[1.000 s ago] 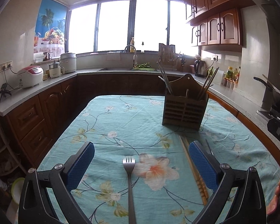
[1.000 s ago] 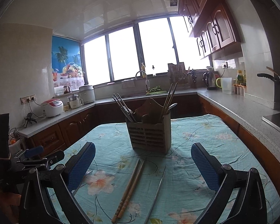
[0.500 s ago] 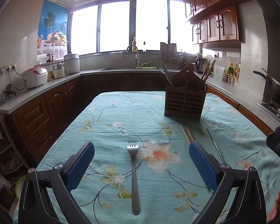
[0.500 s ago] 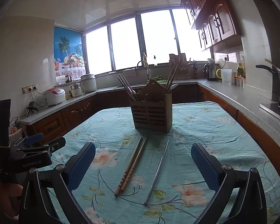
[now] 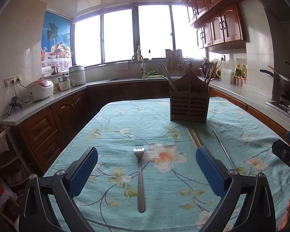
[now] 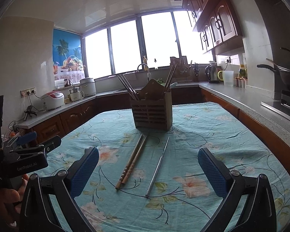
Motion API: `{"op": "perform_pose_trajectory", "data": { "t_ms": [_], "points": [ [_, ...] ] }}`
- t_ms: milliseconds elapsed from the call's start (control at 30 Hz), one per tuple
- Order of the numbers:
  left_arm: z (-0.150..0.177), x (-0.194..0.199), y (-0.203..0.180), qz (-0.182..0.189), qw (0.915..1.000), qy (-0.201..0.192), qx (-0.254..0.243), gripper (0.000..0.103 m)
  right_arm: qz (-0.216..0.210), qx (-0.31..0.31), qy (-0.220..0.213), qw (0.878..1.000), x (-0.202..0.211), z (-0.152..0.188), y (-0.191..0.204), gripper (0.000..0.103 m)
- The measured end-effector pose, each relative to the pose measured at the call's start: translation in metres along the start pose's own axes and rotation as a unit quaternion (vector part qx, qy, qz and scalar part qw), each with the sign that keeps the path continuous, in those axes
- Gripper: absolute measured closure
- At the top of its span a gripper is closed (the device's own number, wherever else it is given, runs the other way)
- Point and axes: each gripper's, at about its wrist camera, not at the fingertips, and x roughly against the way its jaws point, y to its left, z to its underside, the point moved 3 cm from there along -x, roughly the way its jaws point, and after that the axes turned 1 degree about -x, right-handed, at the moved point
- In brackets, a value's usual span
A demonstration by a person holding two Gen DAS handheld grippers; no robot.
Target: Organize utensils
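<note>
A metal fork (image 5: pixel 140 176) lies flat on the floral tablecloth, tines away from me, between the pads of my open, empty left gripper (image 5: pixel 146 171). A brown slotted utensil holder (image 5: pixel 189 104) with several chopsticks stands farther back; it also shows in the right wrist view (image 6: pixel 152 113). A pair of wooden chopsticks (image 6: pixel 132 161) and a single metal chopstick (image 6: pixel 158 166) lie in front of my open, empty right gripper (image 6: pixel 147 174). They also show in the left wrist view, the wooden pair (image 5: pixel 193 139) and the metal one (image 5: pixel 222 150).
The table (image 6: pixel 232 135) has a teal flowered cloth. Counters with wooden cabinets surround it: rice cookers (image 5: pixel 40 91) at left, sink (image 5: pixel 137 58) at the back, a wok (image 6: pixel 288 73) on the stove at right. The left gripper's body (image 6: pixel 23 154) is at the right view's left edge.
Both grippers have pulled back and risen. The fork, chopsticks and holder now sit farther ahead in the views. Nothing was grasped.
</note>
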Motion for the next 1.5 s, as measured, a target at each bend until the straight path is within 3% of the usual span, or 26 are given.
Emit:
{"op": "perform_pose_trajectory", "data": {
  "t_ms": [367, 1500],
  "points": [
    [0.002, 0.012, 0.004, 0.012, 0.9998, -0.012, 0.008, 0.001, 0.002, 0.016, -0.024, 1.000, 0.010, 0.004, 0.006, 0.000],
    [0.007, 0.009, 0.000, 0.017, 0.9997, -0.010, 0.015, 0.001, 0.000, 0.012, -0.022, 1.000, 0.008, 0.006, 0.006, 0.000]
  ]
}}
